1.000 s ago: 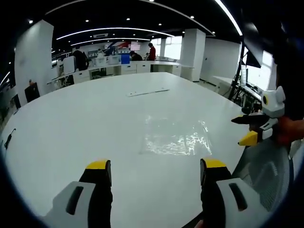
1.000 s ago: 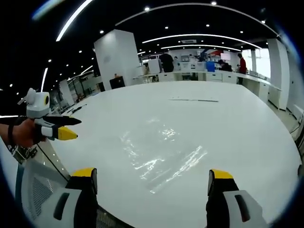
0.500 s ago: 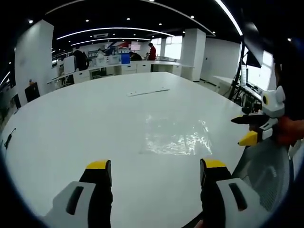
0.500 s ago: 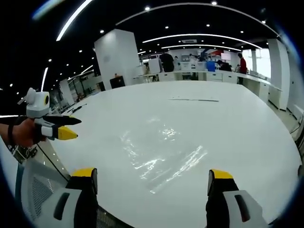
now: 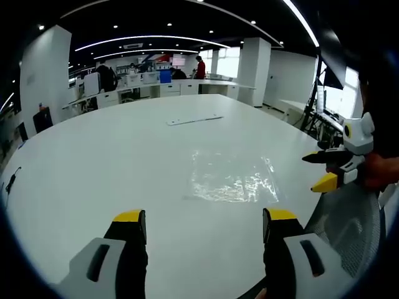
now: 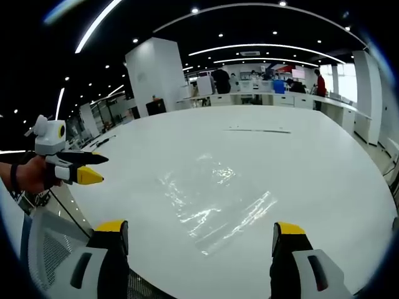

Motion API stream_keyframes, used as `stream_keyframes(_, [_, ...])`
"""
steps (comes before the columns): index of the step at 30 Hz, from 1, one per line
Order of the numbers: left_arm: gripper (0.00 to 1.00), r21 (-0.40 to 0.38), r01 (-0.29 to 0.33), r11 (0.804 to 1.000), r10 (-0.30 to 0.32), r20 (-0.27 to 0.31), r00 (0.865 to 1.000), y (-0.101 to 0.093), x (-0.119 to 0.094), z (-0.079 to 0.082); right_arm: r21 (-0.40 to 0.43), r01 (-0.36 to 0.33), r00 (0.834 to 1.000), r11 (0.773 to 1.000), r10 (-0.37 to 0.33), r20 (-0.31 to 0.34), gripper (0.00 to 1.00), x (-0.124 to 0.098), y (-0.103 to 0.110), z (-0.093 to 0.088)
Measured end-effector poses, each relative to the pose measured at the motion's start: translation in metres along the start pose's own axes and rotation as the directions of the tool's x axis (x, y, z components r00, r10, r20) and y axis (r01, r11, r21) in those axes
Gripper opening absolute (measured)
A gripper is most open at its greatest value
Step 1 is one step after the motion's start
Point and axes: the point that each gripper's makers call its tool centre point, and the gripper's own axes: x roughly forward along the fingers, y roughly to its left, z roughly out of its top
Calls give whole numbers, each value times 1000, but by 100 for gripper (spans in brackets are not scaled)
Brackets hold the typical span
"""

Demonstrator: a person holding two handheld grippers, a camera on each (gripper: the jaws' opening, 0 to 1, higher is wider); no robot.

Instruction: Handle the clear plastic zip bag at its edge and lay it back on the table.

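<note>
Two tongs: left gripper (image 5: 202, 225) and right gripper (image 6: 199, 238), jaws spread wide, holding nothing.
Bag: clear plastic zip bag (image 5: 230, 177) flat on the white table (image 5: 93, 162), frame centre, apart from both.
Change: barely any since a second ago; views shifted slightly.
Meaning: probably grasp not begun.

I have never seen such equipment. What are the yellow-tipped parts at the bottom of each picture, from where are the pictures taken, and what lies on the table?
A person holds a hand tool with two jaws in each hand, and a camera rides on each tool. The left gripper view looks along the left gripper; the right gripper enters from the side. The right gripper view looks along the right gripper's own jaws, with the left gripper beside a chair. Both stand open and hold nothing. On the white table a clear plastic zip bag lies flat. A thin strip lies farther away.
</note>
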Motion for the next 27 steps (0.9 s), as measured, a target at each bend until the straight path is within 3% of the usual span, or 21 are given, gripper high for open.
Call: stream_keyframes(27, [75,0,8,1000,-8,-4,1000,-5,-2,-3,-20,-25,1000,999,25,-2,96,10,7,5])
